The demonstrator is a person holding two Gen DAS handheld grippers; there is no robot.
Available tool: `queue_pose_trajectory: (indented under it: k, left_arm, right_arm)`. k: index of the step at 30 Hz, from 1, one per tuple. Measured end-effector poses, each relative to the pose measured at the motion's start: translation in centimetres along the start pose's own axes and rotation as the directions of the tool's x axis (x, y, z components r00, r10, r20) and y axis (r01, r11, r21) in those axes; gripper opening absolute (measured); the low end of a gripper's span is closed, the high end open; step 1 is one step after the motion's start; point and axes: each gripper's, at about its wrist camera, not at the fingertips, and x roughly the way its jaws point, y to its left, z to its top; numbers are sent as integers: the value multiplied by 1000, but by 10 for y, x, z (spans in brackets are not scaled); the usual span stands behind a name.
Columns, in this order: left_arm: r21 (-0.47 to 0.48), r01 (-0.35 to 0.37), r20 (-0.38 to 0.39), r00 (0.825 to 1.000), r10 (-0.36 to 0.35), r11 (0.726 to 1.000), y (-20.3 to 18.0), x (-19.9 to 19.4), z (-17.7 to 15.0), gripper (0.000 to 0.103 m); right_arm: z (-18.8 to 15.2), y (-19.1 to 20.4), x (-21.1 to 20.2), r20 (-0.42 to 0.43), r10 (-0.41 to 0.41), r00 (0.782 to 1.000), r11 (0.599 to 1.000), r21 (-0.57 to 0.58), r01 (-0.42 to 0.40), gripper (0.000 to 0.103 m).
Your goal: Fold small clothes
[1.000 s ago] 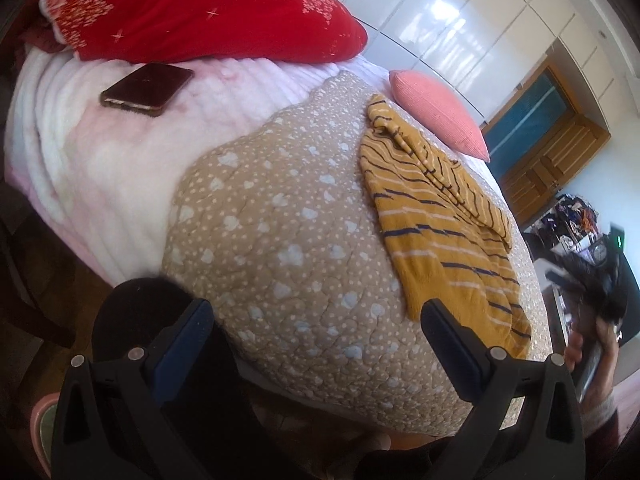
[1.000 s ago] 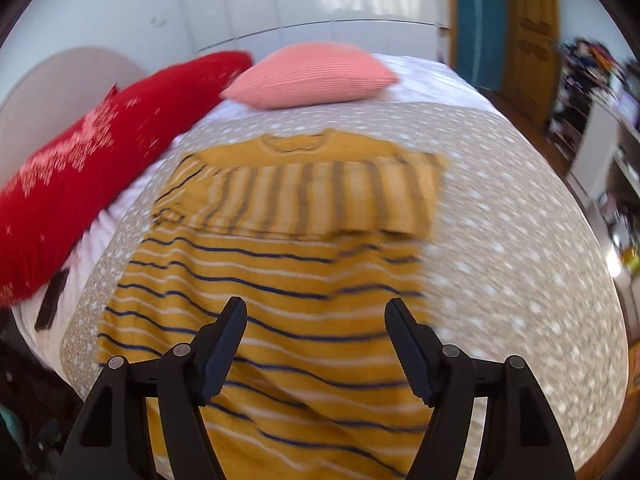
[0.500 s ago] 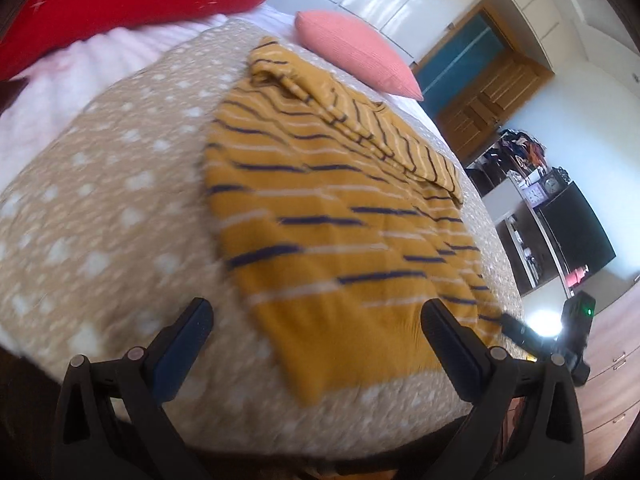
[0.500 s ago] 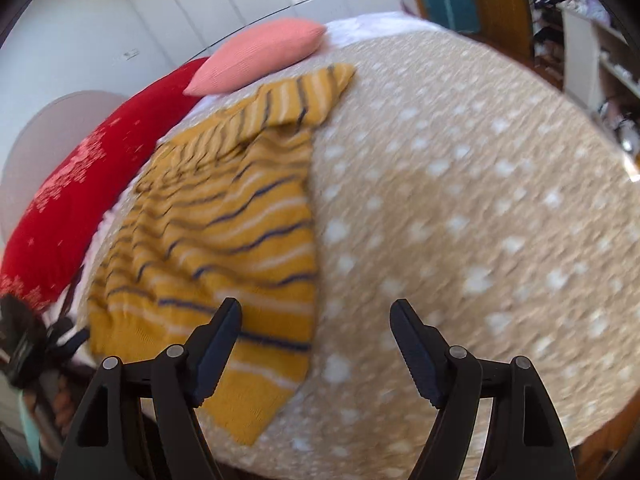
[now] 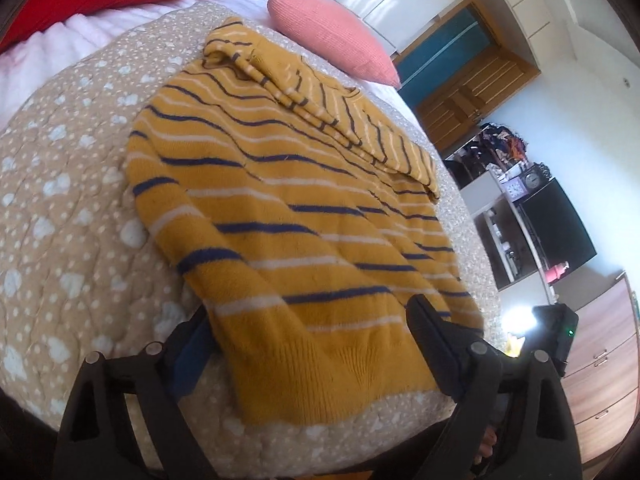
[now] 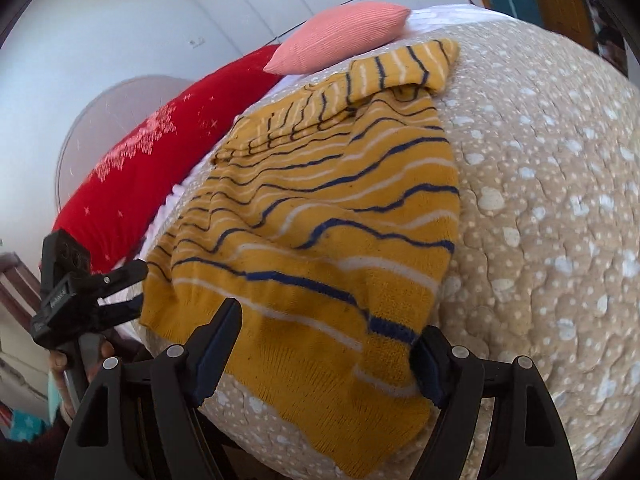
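The left tool (image 5: 308, 328) is spread wide at the near left corner of the striped mustard sweater (image 5: 288, 208), which lies flat on the dotted beige quilt (image 5: 72, 200) of the bed, sleeves folded across its top. The right tool (image 6: 328, 344) gapes wide over the hem's right corner, gripping nothing.

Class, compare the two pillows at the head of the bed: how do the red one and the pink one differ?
The red pillow is long, deep red and scattered with pale snowflake-like marks; the pink pillow is shorter, plain salmon pink with a fine ribbed texture. The red pillow lies toward the bed's side edge, clear of the striped sweater; the pink pillow lies just beyond the sweater's folded sleeve. Both rest on the bed, untouched by either claw.
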Motion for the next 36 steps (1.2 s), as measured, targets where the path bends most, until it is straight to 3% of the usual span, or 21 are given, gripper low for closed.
queue_pose_trajectory:
  k: [1,2,3,4,7,11,16,20,23,29,33,36]
  left_arm:
    - [-9,-17,-2,1000,17,1000,1,3,2,80]
    - [-22,-54,-3,999,53,998,1,6,4,48]
    - [-36,-107,-11,994,107,994,3,8,6,28]
    - [-52,-118,-25,993,116,992,6,9,8,13]
    - [-113,-90,-16,996,89,990,12,-4,7,10]
    - [-68,-116,51,991,120,991,1,-48,-10,9]
    - [-88,-91,87,991,99,992,3,-90,-31,9]
    - [-59,-130,95,986,135,990,3,-98,-34,9]
    - [-61,-112,107,987,118,992,4,-97,-23,9]
    - [-45,-96,144,984,102,994,-3,-83,34,10]
    - [-12,-126,142,982,127,992,-15,-45,109,10]
    - [-18,-176,112,978,177,984,-16,-2,177,10]
  right_arm:
    - [0,-4,-1,12,-12,1000,1000,27,12,65]
    - [1,-8,0,16,-34,999,998,49,33,41]
    - [3,-13,1,12,-53,999,996,71,52,15]
    - [6,-20,3,3,-30,1000,994,105,29,12]
    - [7,-40,0,-3,86,996,972,220,-83,10]
    - [-3,-20,-24,-6,157,988,976,157,-154,9]
    - [-21,13,-48,2,218,976,971,101,-217,9]
    - [-26,29,-42,-38,197,980,979,55,-195,9]
    - [-16,32,-35,-47,183,982,982,45,-181,9]
    - [38,41,-37,2,225,974,974,2,-225,10]
    - [107,48,-20,43,224,974,974,-35,-222,10]
    - [168,44,15,66,161,985,987,-24,-159,10]
